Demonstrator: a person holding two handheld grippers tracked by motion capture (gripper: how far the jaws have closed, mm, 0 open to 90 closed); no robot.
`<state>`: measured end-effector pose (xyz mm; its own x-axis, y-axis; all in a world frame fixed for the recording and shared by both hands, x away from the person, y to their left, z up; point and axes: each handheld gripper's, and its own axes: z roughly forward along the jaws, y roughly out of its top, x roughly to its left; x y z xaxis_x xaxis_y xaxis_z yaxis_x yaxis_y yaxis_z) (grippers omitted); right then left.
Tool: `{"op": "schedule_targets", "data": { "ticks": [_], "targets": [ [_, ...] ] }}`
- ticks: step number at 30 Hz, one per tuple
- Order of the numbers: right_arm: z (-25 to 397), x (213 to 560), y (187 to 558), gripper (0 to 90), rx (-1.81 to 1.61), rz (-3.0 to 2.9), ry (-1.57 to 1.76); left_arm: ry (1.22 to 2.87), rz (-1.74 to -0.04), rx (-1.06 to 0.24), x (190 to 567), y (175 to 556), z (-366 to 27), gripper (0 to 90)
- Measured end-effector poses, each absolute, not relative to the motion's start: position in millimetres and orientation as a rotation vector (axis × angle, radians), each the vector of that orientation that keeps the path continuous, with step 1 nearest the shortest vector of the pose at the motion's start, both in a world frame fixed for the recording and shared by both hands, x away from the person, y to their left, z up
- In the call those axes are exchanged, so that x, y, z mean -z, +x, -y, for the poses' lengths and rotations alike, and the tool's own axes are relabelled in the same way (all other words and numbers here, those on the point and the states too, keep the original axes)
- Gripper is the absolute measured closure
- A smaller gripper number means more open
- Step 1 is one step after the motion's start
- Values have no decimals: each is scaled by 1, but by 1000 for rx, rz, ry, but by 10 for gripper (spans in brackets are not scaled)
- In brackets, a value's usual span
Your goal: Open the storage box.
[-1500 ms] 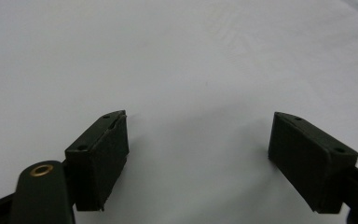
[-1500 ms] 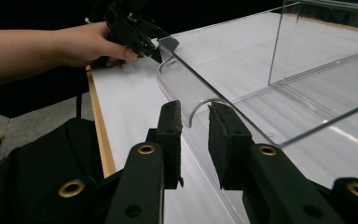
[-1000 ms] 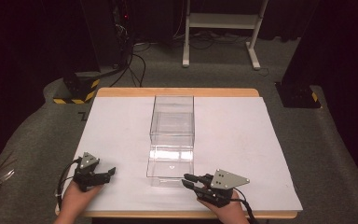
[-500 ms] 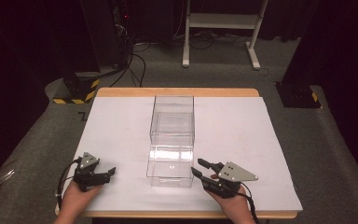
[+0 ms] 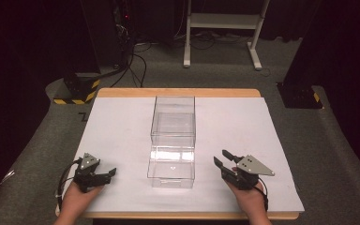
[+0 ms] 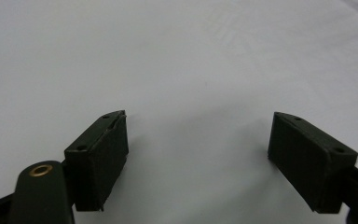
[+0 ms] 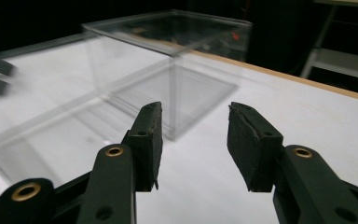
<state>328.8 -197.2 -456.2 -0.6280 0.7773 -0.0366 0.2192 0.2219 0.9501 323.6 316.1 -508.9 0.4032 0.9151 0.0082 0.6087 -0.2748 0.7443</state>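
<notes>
A clear plastic box (image 5: 173, 117) stands in the middle of the white sheet (image 5: 117, 131), with a clear drawer (image 5: 171, 168) drawn out of it toward the front edge. My left gripper (image 5: 111, 173) rests on the sheet left of the drawer, pointing right at it, apart from it. In the left gripper view it (image 6: 198, 140) is wide open over bare sheet. My right gripper (image 5: 221, 158) sits right of the drawer, open and holding nothing. In the right gripper view it (image 7: 193, 126) points toward the clear box (image 7: 168, 70), a short way off.
The wooden table (image 5: 178, 92) shows along the back and front edges of the sheet. Behind it on the floor stand a white metal frame (image 5: 220, 28), a black-and-yellow striped base (image 5: 77, 91) and cables. A dark block (image 5: 300, 96) sits at the back right.
My right gripper has moved right and a little forward, away from the drawer's front corner, and turned to point up the table. The left gripper has stayed put.
</notes>
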Motion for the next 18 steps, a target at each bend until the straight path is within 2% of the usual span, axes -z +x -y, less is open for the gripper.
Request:
{"op": "schedule_targets", "data": {
  "ticks": [13,18],
  "targets": [
    [240,479,350,493,-1052,-1968,1108,1994,-1295,-583,509,324,-316,203],
    [247,489,358,437,-985,-2012,1247,1994,-1295,-584,509,324,-316,203]
  ]
}}
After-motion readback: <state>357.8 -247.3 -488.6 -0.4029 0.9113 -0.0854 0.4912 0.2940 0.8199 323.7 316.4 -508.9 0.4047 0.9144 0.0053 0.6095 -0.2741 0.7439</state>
